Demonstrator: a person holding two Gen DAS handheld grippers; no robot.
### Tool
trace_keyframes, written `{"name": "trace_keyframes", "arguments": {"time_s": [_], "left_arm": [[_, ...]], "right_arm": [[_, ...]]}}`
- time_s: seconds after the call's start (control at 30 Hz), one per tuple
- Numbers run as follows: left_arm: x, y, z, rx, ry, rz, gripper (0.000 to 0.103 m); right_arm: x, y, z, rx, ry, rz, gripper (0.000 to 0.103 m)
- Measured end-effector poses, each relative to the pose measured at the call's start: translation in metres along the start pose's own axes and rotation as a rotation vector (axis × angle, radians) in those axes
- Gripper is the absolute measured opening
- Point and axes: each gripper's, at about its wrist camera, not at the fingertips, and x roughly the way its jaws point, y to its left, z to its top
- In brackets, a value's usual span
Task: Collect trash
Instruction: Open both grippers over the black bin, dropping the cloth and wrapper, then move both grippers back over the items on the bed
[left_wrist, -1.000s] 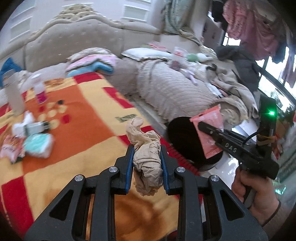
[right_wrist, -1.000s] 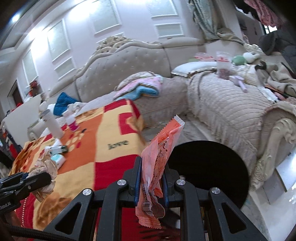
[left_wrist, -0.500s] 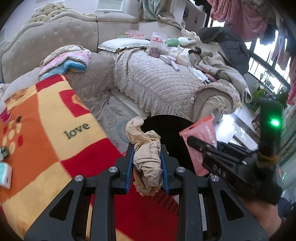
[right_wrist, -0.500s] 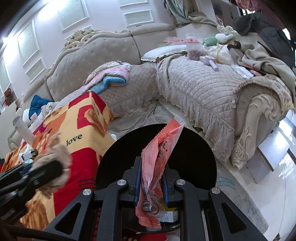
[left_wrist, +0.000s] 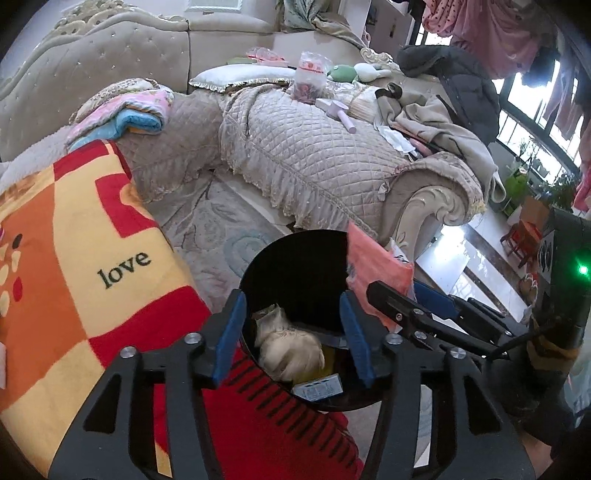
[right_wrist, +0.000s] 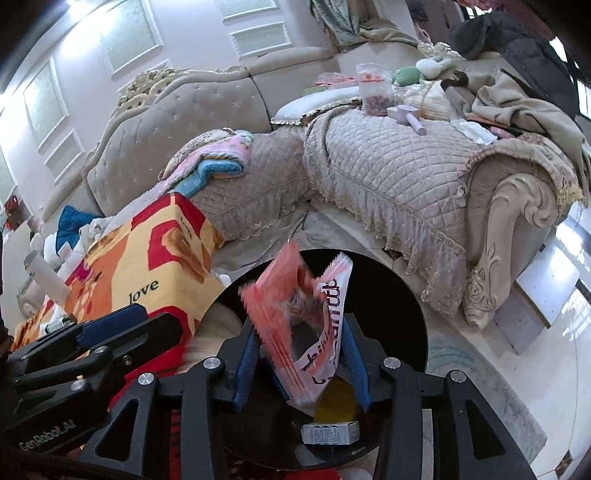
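Two light, limp scraps are being released over the black bin (left_wrist: 295, 266): the beige wad (left_wrist: 290, 349) is seen inside beneath the opening left gripper (left_wrist: 293, 334), the orange wrapper (right_wrist: 306, 325), best pinched by an edge, slips between the opening right gripper (right_wrist: 301, 365) beside the blanket (left_wrist: 92, 258).

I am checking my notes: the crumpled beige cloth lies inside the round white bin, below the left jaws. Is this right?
Nearly: the round bin is black, not white. The left wrist view shows the crumpled beige cloth inside it, below the opening left jaws.
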Motion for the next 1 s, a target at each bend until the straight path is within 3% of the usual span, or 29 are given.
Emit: {"name": "trace_keyframes", "arguments": {"time_s": [0.4,0.47,0.5,0.53,0.57,0.67,0.8,1.0], "left_arm": [[-0.040,0.035,-0.020,-0.079,-0.031,0.068,0.053],[-0.049,0.045,-0.027,-0.108,-0.033,0.076,0.053],[-0.053,0.051,-0.030,-0.124,-0.035,0.075,0.053],[-0.057,0.055,-0.033,-0.136,-0.038,0.075,0.053],[-0.062,0.059,-0.036,-0.150,-0.042,0.077,0.053],[-0.070,0.063,-0.039,-0.160,-0.049,0.075,0.053],[-0.082,0.063,-0.040,-0.143,-0.071,0.078,0.053],[-0.098,0.083,-0.050,-0.175,-0.091,0.100,0.053]], "right_arm": [[-0.005,0.008,0.001,0.001,-0.024,0.000,0.047],[-0.005,0.012,0.000,-0.008,-0.026,0.001,0.053],[-0.005,0.014,0.000,-0.012,-0.029,0.001,0.061],[-0.005,0.016,0.000,-0.018,-0.034,-0.001,0.076],[-0.001,0.018,-0.002,-0.029,-0.019,-0.019,0.079],[0.015,0.014,-0.007,-0.017,0.085,-0.058,0.065],[-0.001,0.014,-0.005,0.010,0.005,-0.032,0.065],[-0.003,0.032,-0.006,-0.013,-0.006,-0.009,0.065]]}}
